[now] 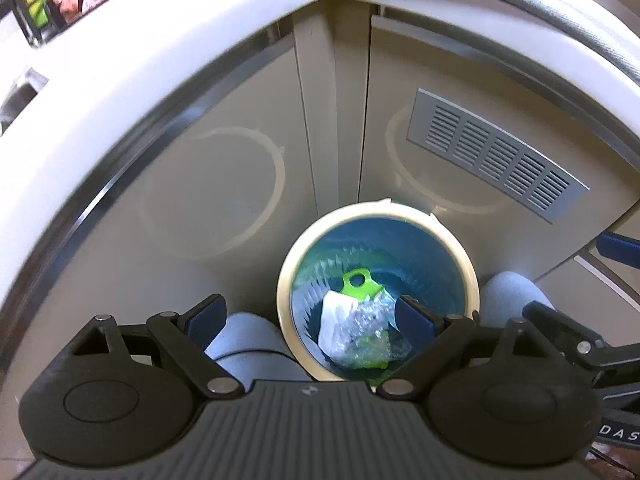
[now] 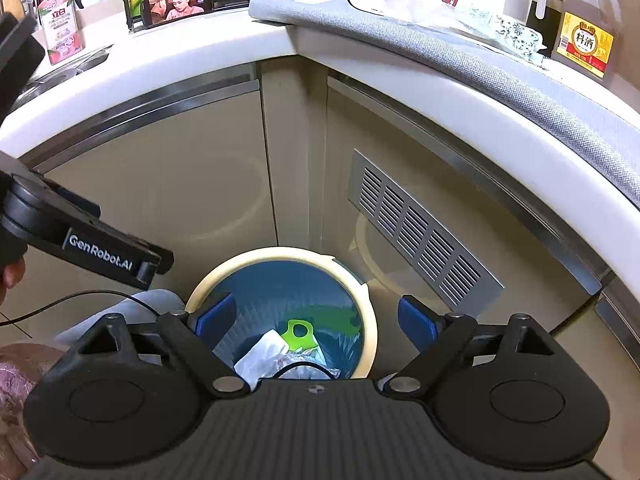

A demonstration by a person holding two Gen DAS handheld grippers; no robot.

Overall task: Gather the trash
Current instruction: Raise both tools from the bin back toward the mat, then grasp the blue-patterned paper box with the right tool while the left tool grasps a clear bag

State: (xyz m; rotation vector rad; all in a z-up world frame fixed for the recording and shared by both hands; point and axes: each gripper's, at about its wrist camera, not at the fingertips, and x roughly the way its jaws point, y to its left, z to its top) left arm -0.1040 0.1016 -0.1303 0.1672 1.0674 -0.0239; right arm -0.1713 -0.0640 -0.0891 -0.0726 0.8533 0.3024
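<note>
Trash (image 2: pixel 280 354) (binned) below both tools

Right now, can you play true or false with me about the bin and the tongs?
1. The trash bin has a blue liner. True.
2. The bin is empty. False: a green plastic piece and crumpled clear wrap lie inside.
3. The right tongs are squeezing the wrap. False: they stand open above the bin, holding nothing.
4. The left tongs are open. True.
5. A metal vent sits on the cabinet door behind the bin. True.
</note>
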